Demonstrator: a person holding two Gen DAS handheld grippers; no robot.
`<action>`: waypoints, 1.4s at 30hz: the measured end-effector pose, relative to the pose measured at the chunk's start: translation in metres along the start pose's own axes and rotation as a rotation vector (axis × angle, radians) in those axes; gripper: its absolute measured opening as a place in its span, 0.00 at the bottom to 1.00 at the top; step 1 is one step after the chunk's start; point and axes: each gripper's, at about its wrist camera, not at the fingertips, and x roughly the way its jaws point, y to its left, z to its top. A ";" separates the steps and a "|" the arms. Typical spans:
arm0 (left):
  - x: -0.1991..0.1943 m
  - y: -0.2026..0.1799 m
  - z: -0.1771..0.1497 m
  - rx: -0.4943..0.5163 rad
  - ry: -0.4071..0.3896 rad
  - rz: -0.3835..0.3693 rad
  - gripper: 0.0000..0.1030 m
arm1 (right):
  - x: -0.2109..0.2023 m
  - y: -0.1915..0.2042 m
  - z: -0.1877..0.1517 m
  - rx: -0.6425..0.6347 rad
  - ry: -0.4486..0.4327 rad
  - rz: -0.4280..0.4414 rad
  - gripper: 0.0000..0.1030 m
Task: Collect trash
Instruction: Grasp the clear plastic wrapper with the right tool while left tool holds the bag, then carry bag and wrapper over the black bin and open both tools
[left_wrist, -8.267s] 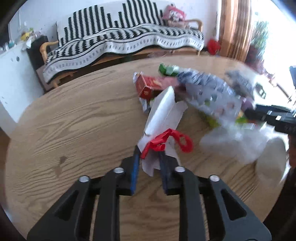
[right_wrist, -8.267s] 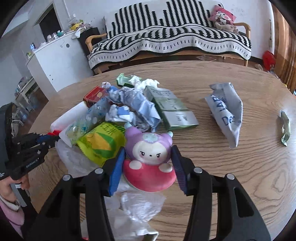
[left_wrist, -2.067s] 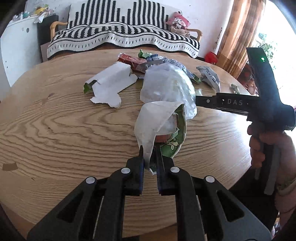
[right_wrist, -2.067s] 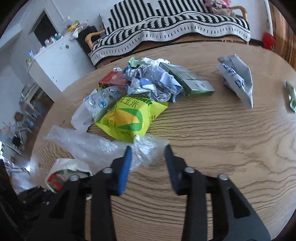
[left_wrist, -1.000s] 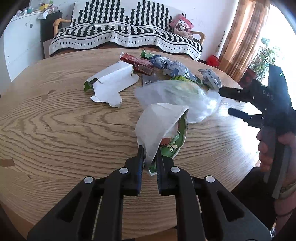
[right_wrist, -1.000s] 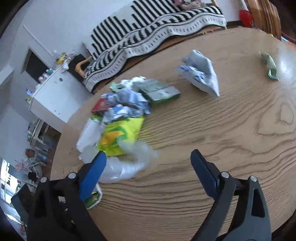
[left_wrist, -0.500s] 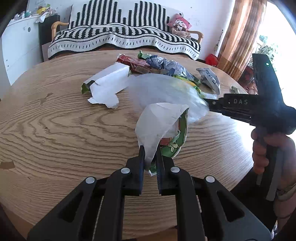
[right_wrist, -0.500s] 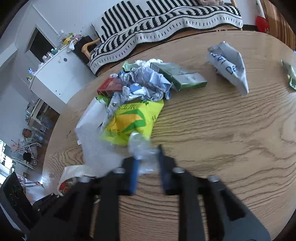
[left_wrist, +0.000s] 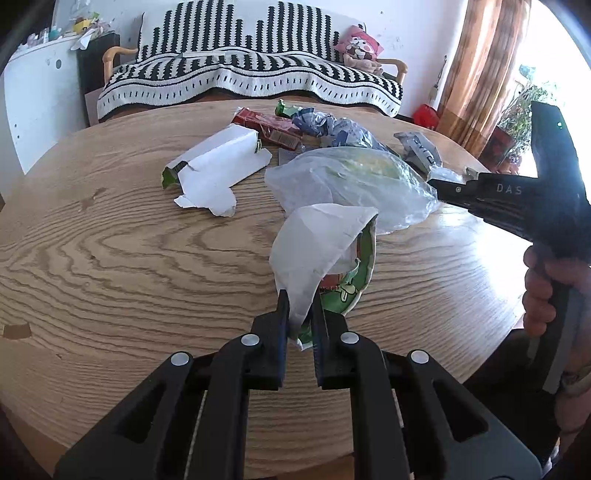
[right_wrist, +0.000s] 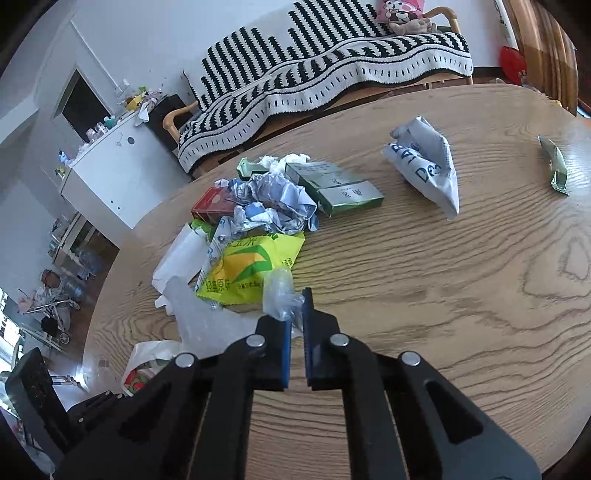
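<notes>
A round wooden worktop (left_wrist: 110, 240) fills both views, with a sofa under a black-and-white striped blanket (left_wrist: 251, 77) behind it. The left tool (left_wrist: 298, 325) points down at the near part of the worktop, its two blue-lined fingers closed tight on the lower corner of a white bag (left_wrist: 317, 251); the bag stands up from the grip with its mouth open, and green and red printed packaging shows inside it. Just beyond the bag lies a clear plastic bag (left_wrist: 354, 184), crumpled and see-through, with a yellow snack packet (right_wrist: 255, 266) under it. The right tool (right_wrist: 297, 314), held by a person's hand (left_wrist: 550, 291) at the right edge of the left view, has its fingers pressed together on one twisted end of that clear plastic bag, which trails away to the left toward the white bag. Farther back on the worktop sits the rest of the litter: a torn white paper carton (left_wrist: 218, 170) lying flat on the left, a red box (left_wrist: 269, 127), a heap of crumpled blue-and-white wrappers (right_wrist: 273, 203), two green boxes (right_wrist: 336, 188) side by side, a crumpled grey-white mailer bag (right_wrist: 424, 166) lying apart to the right, and a small green wrapper (right_wrist: 556, 166) near the far right edge. An orange-brown curtain (left_wrist: 476, 70) hangs at the right, and a white cabinet (right_wrist: 110, 173) stands left of the sofa.
</notes>
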 end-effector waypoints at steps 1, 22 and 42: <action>0.001 -0.001 0.000 0.004 0.000 0.006 0.10 | 0.000 -0.001 -0.001 0.007 0.000 0.004 0.06; -0.008 -0.288 0.000 0.341 0.196 -0.479 0.10 | -0.315 -0.184 -0.091 0.122 -0.421 -0.356 0.06; 0.077 -0.393 -0.111 0.516 0.498 -0.427 0.92 | -0.255 -0.365 -0.254 0.699 -0.122 -0.302 0.95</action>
